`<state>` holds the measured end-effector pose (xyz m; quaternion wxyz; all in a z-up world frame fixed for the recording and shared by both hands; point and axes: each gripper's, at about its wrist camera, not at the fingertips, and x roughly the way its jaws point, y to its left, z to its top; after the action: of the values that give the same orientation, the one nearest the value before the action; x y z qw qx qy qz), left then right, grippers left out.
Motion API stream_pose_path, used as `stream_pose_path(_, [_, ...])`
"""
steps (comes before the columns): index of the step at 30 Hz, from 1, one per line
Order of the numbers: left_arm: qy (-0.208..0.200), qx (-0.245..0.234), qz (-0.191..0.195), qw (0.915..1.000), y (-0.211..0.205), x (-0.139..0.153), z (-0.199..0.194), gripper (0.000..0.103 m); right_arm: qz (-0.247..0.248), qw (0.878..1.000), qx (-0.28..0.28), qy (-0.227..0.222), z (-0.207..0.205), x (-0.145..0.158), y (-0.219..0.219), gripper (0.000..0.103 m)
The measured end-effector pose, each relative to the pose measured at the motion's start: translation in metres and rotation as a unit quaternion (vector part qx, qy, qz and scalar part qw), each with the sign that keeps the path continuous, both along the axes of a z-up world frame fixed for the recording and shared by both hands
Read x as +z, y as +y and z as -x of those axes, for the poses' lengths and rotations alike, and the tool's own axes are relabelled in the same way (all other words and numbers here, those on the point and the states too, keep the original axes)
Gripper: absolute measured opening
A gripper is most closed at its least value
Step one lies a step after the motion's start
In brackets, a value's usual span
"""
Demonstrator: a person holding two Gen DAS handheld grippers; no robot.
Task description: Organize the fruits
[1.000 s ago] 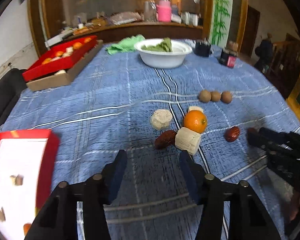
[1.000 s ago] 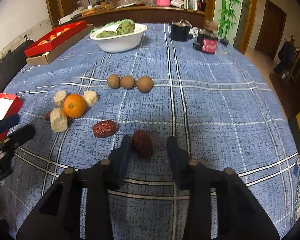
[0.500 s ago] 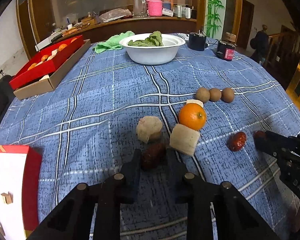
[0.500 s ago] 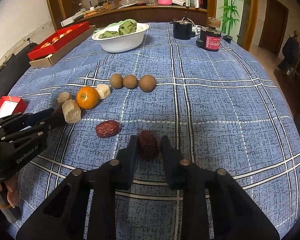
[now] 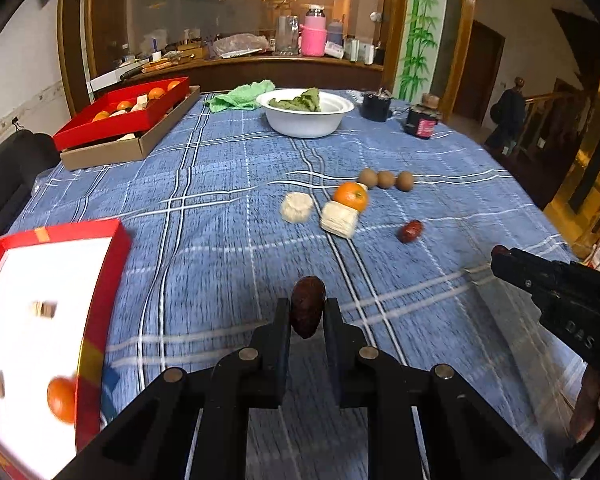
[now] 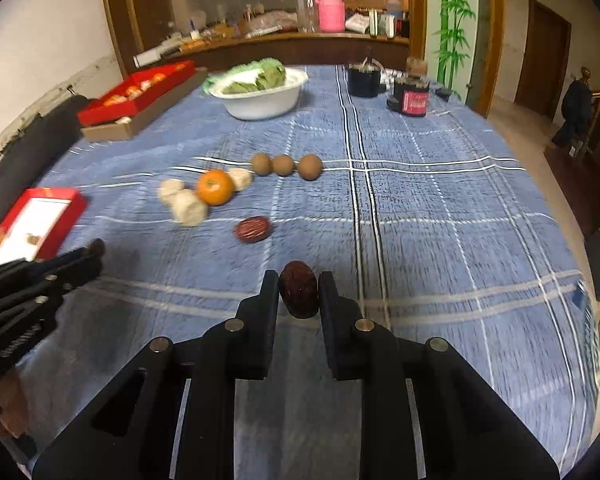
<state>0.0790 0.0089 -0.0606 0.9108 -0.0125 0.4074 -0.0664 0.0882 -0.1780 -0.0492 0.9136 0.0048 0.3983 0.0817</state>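
The left gripper (image 5: pixel 307 312) pinches a dark red date (image 5: pixel 308 306), and the right gripper (image 6: pixel 299 290) pinches another date (image 6: pixel 299 289), both above the blue tablecloth (image 5: pixel 220 184).

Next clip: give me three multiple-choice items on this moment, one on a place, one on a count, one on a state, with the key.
1. Where is the orange?
A. in the white bowl
B. on the tablecloth among pale blocks
C. between fingers

2. How many brown round fruits stand in the row?
A. two
B. three
C. five

3. The left gripper is
A. open and empty
B. shut on a dark date
C. shut on a block

Key: B, pale blocks flank it; B, three side by side; B, the date sits clamped between the fingers.
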Motion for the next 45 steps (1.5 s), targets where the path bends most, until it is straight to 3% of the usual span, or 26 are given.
stream_pose_path(6, [-0.003, 0.013, -0.004, 0.9999, 0.006, 0.006, 0.035, 0.016, -0.016, 1.000, 0.004, -0.023, 0.052, 0.017, 0.016, 0.018])
stream_pose_path(13, [-0.006, 0.020, -0.005, 0.9998, 0.017, 0.008, 0.065, 0.016, -0.022, 0.999, 0.013, -0.019, 0.083, 0.010, 0.042, 0.019])
stream_pose_path(30, [-0.012, 0.040, -0.001, 0.9991, 0.035, 0.015, 0.102, 0.015, -0.025, 0.999, 0.005, -0.026, 0.109, 0.009, 0.054, 0.019])
stream_pose_path(45, [-0.022, 0.037, 0.005, 0.9991, 0.041, 0.024, 0.111, 0.015, -0.031, 0.999, 0.006, -0.034, 0.117, 0.012, 0.055, 0.019])
